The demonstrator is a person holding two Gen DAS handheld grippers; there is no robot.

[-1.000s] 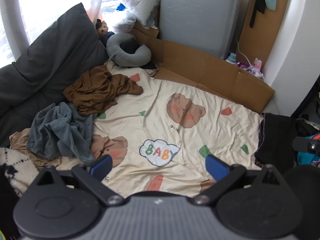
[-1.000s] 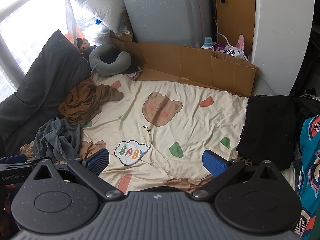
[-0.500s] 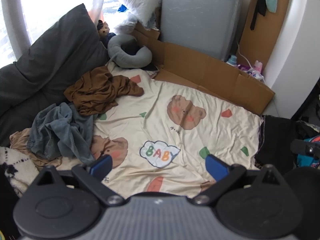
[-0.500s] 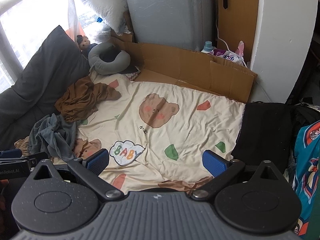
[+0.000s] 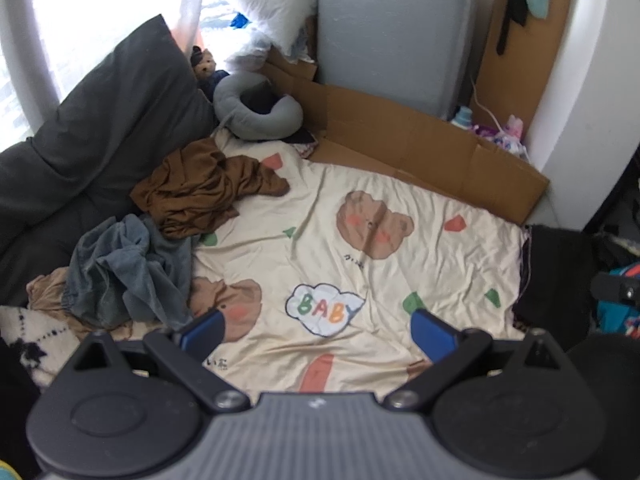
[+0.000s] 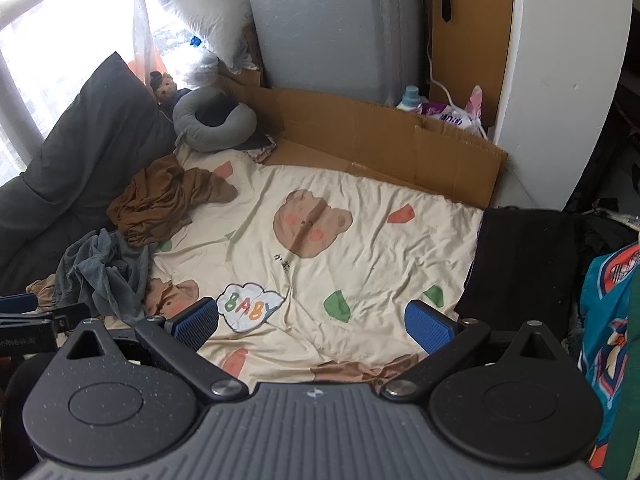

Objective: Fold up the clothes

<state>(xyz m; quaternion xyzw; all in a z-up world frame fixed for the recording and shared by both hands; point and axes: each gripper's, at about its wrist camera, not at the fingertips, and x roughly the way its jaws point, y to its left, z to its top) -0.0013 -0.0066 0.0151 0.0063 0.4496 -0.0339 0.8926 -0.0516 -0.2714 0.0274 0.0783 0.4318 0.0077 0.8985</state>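
A crumpled brown garment [image 5: 200, 192] [image 6: 164, 200] lies at the left of a cream bear-print sheet [image 5: 360, 272] [image 6: 360, 256]. A rumpled grey-blue garment [image 5: 124, 276] [image 6: 104, 272] is heaped just nearer, over a tan piece. At the sheet's right edge sits a flat black garment [image 6: 524, 256] [image 5: 556, 272]. My left gripper [image 5: 318, 330] hangs open above the near edge of the sheet, holding nothing. My right gripper [image 6: 312, 322] is open too, empty, over the same near edge.
A dark grey cushion [image 5: 96, 152] lines the left side. A grey neck pillow [image 5: 256, 114] and a small plush toy lie at the back left. Flattened cardboard [image 6: 384, 144] and a grey appliance [image 6: 336, 28] stand behind. Colourful teal fabric [image 6: 608, 320] is at the right.
Both grippers have drifted slightly; the right view has shifted a little left and back. Neither gripper opened or shut, and no garment has moved.
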